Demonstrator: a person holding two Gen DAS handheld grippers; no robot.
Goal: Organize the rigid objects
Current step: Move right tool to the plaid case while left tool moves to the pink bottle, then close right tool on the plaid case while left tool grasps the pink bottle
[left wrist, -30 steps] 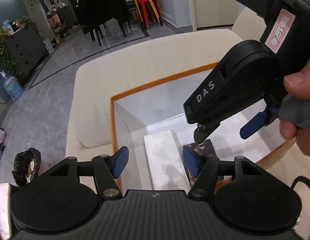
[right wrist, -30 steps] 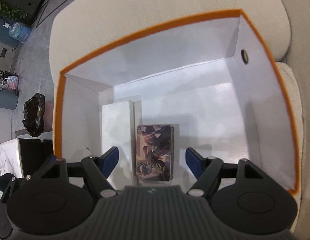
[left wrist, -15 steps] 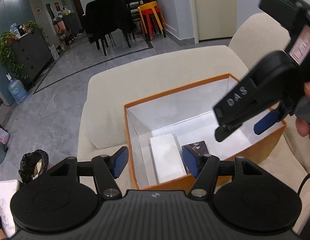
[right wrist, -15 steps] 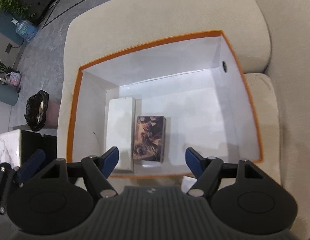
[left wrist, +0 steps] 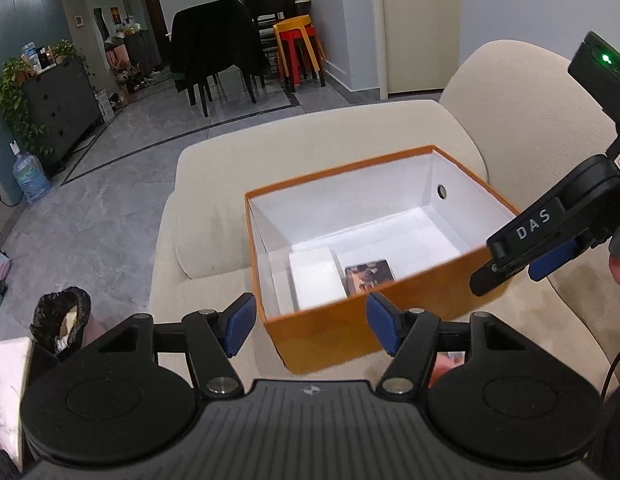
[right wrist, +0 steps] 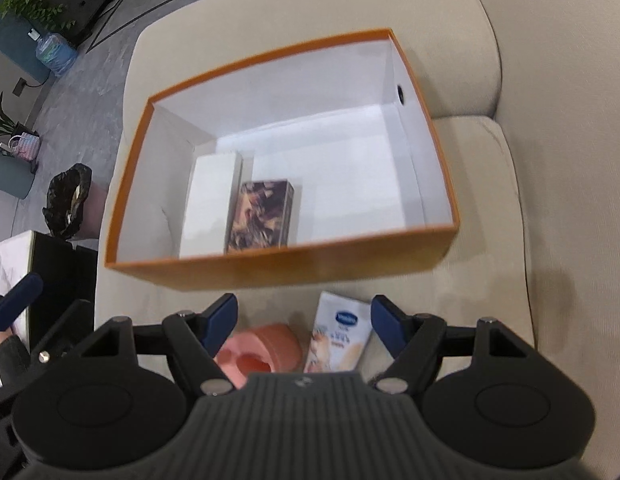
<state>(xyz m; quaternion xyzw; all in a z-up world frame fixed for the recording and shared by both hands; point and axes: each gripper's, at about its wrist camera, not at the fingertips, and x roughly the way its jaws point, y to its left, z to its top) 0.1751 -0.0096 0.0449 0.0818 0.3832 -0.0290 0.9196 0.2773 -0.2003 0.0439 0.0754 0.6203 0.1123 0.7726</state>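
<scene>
An orange box [right wrist: 278, 270] with a white inside sits on a cream sofa; it also shows in the left wrist view [left wrist: 349, 336]. Inside lie a white box [right wrist: 210, 204] and a dark patterned box [right wrist: 260, 216], side by side at the left. On the sofa in front of the orange box lie a pink object [right wrist: 262, 354] and a white carton with a blue logo [right wrist: 339, 336]. My right gripper [right wrist: 304, 328] is open and empty above these two. My left gripper [left wrist: 311, 328] is open and empty, near the orange box's front left corner.
The right gripper's body [left wrist: 549, 232] hangs at the right of the left wrist view. A black-bagged bin [left wrist: 60, 320] stands on the grey floor left of the sofa. A marble-topped table edge [right wrist: 10, 256] is at the far left. Chairs and stools stand far behind.
Both grippers have pulled back and up out of the orange box. The patterned box stays inside. The pink object and the white carton have come into the right wrist view.
</scene>
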